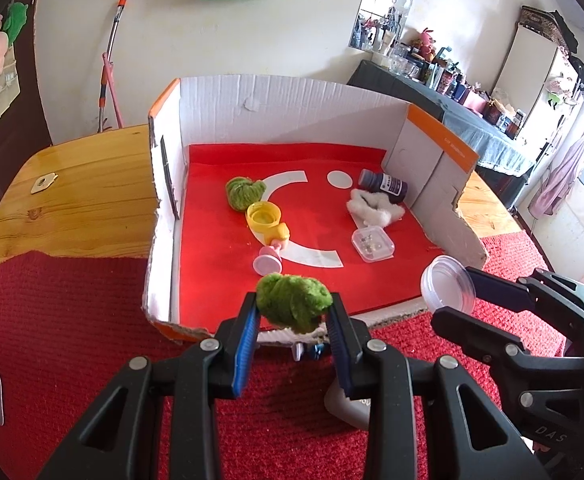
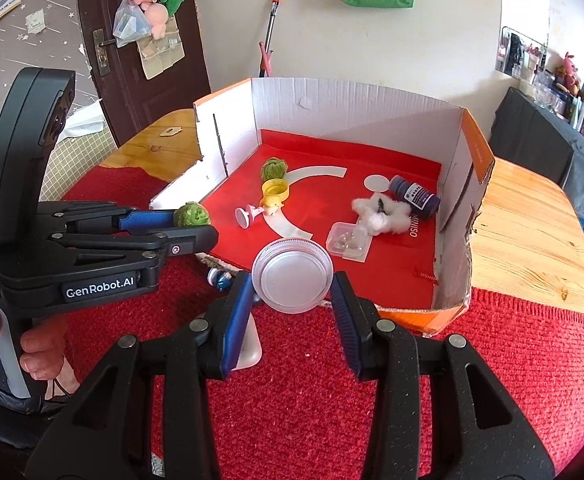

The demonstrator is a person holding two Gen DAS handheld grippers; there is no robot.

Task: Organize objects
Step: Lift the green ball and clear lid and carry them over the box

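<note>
While both tools hang over the red carpet-like cloth (image 2: 472, 380) at the near edge of the desk (image 1: 72, 200), the left tool (image 1: 294, 316) has its blue-padded fingers closed about a fuzzy green ball (image 1: 294, 300), which sits pinched between the pads just in front of the torn near edge of the cardboard box (image 1: 284, 96); in the right wrist view the same tool (image 2: 190, 226) reaches in from the left with the green ball (image 2: 191, 214) at its tip. The right tool (image 2: 292, 304) has its fingers spread wide on either side of a clear round lid (image 2: 292, 276), one pad against each side of its rim, the lid turned flat-face toward the camera; from the left wrist view that lid (image 1: 448, 284) is held at the right, beside the box's right wall. Under the tools, on the cloth, lies a small blue and white thing (image 2: 218, 278), too hidden to name. Inside the box, on its red lining, come first a pink suction-cup toy (image 1: 268, 262) joined to a yellow duck (image 1: 278, 234), and a small clear square case (image 1: 373, 244); further in, a yellow cap (image 1: 263, 215), a white fluffy tuft (image 1: 376, 206), and a second green ball (image 1: 244, 193) touching the cap; nearest the far right corner lies a dark purple bottle (image 1: 384, 185) on its side
</note>
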